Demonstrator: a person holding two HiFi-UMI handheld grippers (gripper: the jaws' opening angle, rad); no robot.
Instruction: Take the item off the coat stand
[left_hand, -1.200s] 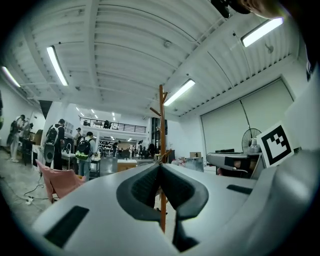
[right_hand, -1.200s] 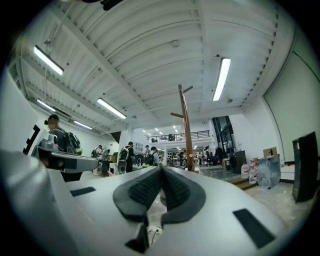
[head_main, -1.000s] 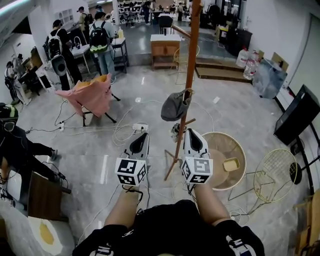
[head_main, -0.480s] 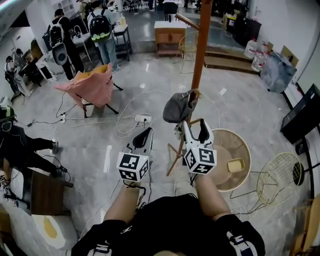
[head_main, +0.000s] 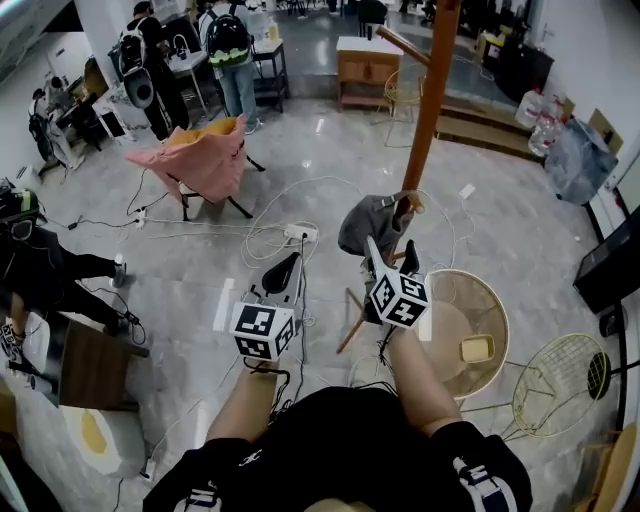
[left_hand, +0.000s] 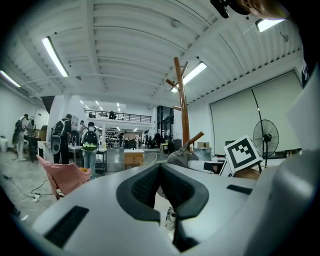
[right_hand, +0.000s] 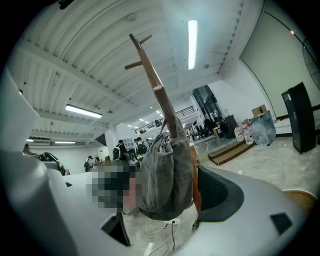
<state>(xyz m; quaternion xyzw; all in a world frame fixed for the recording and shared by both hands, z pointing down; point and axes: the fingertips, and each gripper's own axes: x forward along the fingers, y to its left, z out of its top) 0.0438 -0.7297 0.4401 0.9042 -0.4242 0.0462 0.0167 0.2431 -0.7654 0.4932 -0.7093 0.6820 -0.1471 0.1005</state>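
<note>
A grey cloth bag (head_main: 372, 222) hangs from a peg low on the wooden coat stand (head_main: 428, 110). My right gripper (head_main: 390, 262) is just under it, and its jaws are opening wide. In the right gripper view the grey bag (right_hand: 167, 180) hangs between the jaws of the right gripper (right_hand: 167, 194), with the stand's pole (right_hand: 160, 100) behind it. The right pad (right_hand: 220, 195) stands apart from the cloth; a mosaic patch hides the left one. My left gripper (head_main: 283, 275) is lower and to the left, shut on nothing. The left gripper view shows the bag (left_hand: 181, 157) and stand (left_hand: 183, 100) ahead.
A round wicker table (head_main: 470, 320) with a yellow block (head_main: 476, 348) stands right of the stand, beside a wire chair (head_main: 555, 385). White cables and a power strip (head_main: 300, 233) lie on the floor. A pink cloth (head_main: 205, 160) drapes a chair at left. People (head_main: 230, 45) stand at the back.
My right gripper has risen up to the grey bag and its jaws have opened around it. The left gripper has stayed low and shut.
</note>
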